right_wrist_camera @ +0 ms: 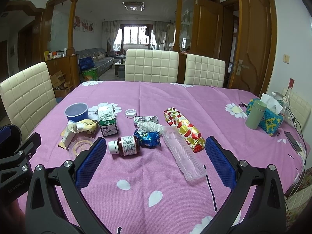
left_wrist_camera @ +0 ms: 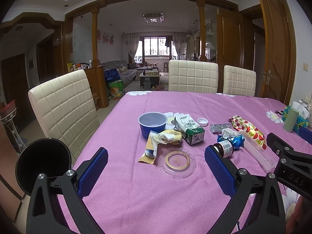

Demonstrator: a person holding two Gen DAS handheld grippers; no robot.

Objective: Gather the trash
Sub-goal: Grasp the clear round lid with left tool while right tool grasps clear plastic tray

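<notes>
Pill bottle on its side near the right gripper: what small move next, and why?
Probably ease the right gripper forward and down over the pill bottle. Both grippers are open and empty, and the bottle lies on the tablecloth just ahead of the right one's left finger, nearer than the other trash. The blue wrapper touches it, so close on the bottle's body only.

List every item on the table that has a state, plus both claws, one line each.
left claw: open, empty
right claw: open, empty
blue cup: upright, empty
brown bottle: on its side, capped
green carton: crumpled, lying down
white cap: loose, rim up
clear lid: flat on cloth
clear tray: empty
green canister: upright, lidded
</notes>
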